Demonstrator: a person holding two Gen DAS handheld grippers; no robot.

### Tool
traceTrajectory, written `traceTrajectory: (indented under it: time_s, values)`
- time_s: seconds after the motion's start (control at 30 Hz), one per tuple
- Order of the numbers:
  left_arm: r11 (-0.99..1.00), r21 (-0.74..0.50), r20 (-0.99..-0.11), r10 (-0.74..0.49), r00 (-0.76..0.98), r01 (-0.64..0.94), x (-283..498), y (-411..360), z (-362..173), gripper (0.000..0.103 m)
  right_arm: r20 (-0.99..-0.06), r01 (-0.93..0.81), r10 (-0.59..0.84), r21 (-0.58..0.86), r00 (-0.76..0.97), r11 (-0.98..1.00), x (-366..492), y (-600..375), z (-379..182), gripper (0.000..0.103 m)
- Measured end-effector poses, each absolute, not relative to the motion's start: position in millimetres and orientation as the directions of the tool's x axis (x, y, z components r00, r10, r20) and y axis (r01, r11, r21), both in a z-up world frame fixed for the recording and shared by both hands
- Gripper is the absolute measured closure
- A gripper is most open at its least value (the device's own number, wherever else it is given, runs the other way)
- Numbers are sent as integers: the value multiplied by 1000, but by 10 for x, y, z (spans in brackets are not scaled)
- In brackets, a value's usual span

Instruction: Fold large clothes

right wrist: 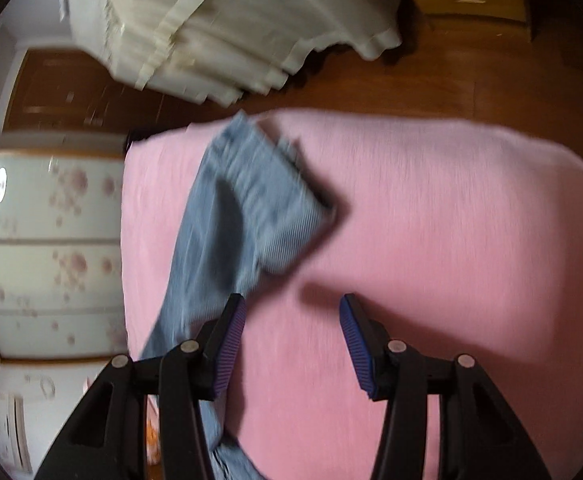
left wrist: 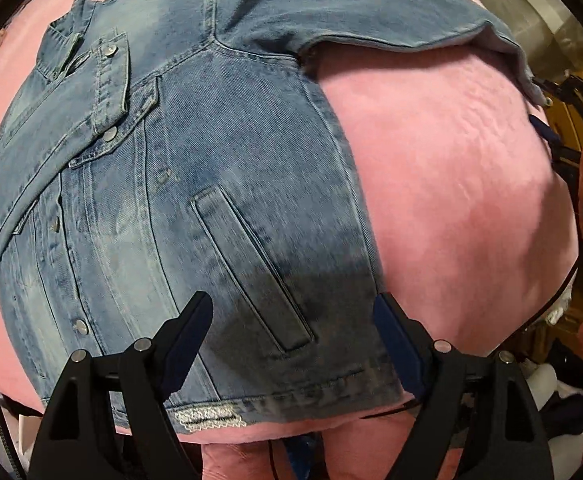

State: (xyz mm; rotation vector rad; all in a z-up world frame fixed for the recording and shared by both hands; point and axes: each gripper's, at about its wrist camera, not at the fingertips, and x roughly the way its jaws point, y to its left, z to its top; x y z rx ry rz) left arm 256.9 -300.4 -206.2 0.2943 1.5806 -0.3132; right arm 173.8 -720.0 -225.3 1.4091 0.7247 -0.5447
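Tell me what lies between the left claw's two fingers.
In the left wrist view, the open left claw hovers over the denim jacket; its slanted welt pocket and hem lie between the fingers, on the pink blanket.

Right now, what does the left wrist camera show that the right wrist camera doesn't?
Only the left wrist view shows the denim jacket's front, with its snap buttons and slanted pocket, under the open left gripper. Only the right wrist view shows cream curtains, the wooden floor and a floral wardrobe. Both show the jacket on the pink blanket.
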Motion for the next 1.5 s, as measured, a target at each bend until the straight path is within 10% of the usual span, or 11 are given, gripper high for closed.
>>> traceTrajectory:
  time_s: [0.23,0.3,0.4,0.73,1.13,1.5]
  values:
    - [937,-14,-1000,-11,-10,348,2834,-3157,-2022,22,-720,720,-19,694,694,17,1867,-7369,-2367,57]
    - [940,-12,-1000,-12,-1,341,2905,-3185,-2006,22,-747,748,-47,661,663,47,1887,-7387,-2310,84]
    - [946,-15,-1000,-19,9,325,3035,-3163,-1987,22,-753,768,-151,627,641,133,1934,-7389,-2069,88]
    - [977,23,-998,8,70,214,3377,-2472,-1826,22,-481,609,-375,581,792,541,2188,-6769,-689,93]
    - [992,-2,-984,-24,176,126,3435,-1023,-1563,22,-257,225,-98,530,961,818,2813,-5139,252,93]
    - [997,-82,-978,-78,195,-13,3675,427,-1629,22,-420,105,107,450,901,887,3627,-3215,-317,93]
